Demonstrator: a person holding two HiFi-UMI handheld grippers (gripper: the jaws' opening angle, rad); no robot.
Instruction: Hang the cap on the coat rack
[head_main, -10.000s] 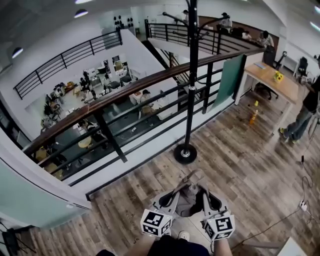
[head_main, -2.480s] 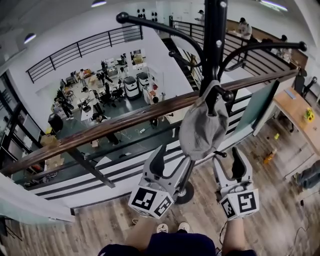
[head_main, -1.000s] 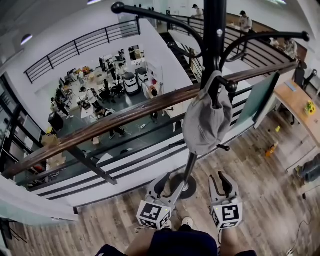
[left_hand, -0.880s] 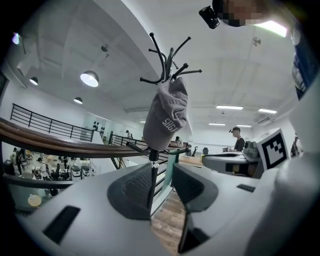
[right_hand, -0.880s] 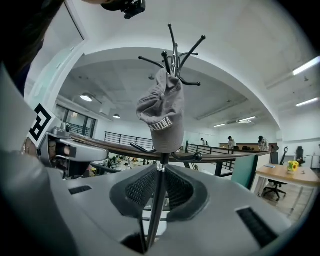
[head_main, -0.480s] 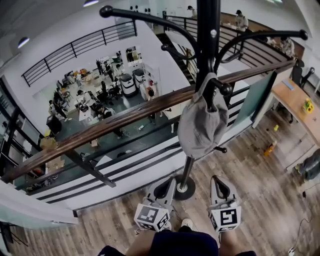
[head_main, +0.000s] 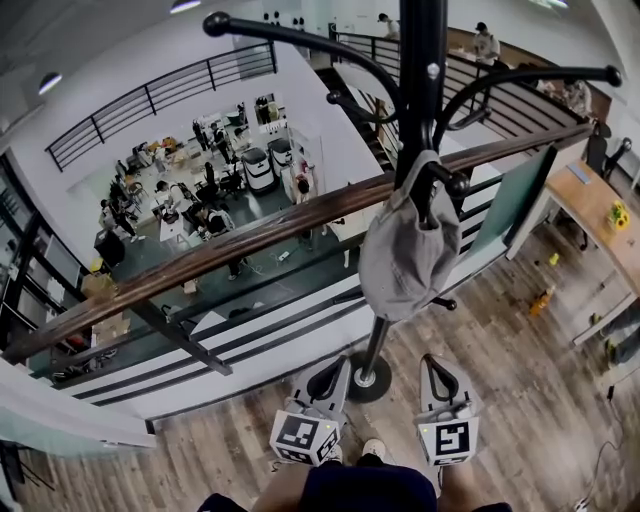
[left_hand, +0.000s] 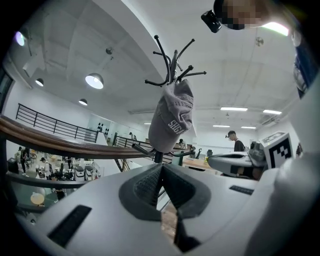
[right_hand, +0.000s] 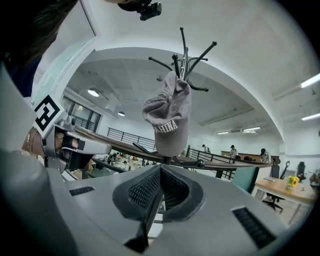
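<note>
A grey cap (head_main: 408, 252) hangs from a hook of the black coat rack (head_main: 418, 70); neither gripper touches it. The cap (left_hand: 171, 116) also shows high above the jaws in the left gripper view, and the cap (right_hand: 167, 116) likewise in the right gripper view. My left gripper (head_main: 340, 366) is low, just left of the rack's round base (head_main: 368, 378), jaws shut with nothing between them. My right gripper (head_main: 432, 362) sits just right of the base, also shut and empty. Both point toward the rack from below the cap.
A wood-topped black railing (head_main: 250, 240) runs across behind the rack, with an open lower floor beyond it. A wooden desk (head_main: 600, 205) stands at the right. Wood plank floor (head_main: 520, 380) lies around the base. People sit or stand far off.
Both grippers' jaws have shut since a second ago. They stay low by the rack's base. The cap keeps hanging on its hook.
</note>
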